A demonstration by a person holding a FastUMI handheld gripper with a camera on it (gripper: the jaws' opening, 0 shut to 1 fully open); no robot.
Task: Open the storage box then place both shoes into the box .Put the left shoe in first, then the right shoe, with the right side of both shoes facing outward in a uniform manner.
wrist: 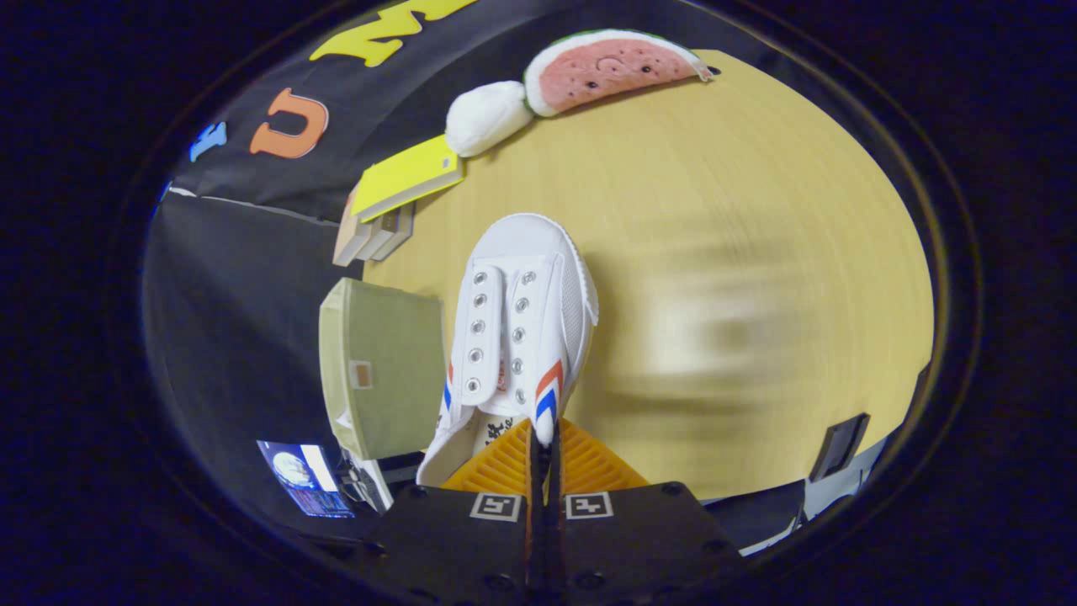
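A white canvas shoe [513,328] with red and blue side stripes hangs above the wooden table [757,252], toe pointing away from me. My gripper [544,442] is shut on the shoe's collar edge near the stripes, fingers pressed together on the fabric. The olive-green storage box [383,366] stands just left of the shoe at the table's near left corner; I cannot tell whether its lid is open. The table surface to the right of the shoe is motion-blurred.
A watermelon-slice plush [606,67] and a white plush [485,115] lie at the table's far edge. A yellow book [408,175] tops a stack at the far left corner. A lit screen [305,478] glows below the box. A dark device [839,446] sits near right.
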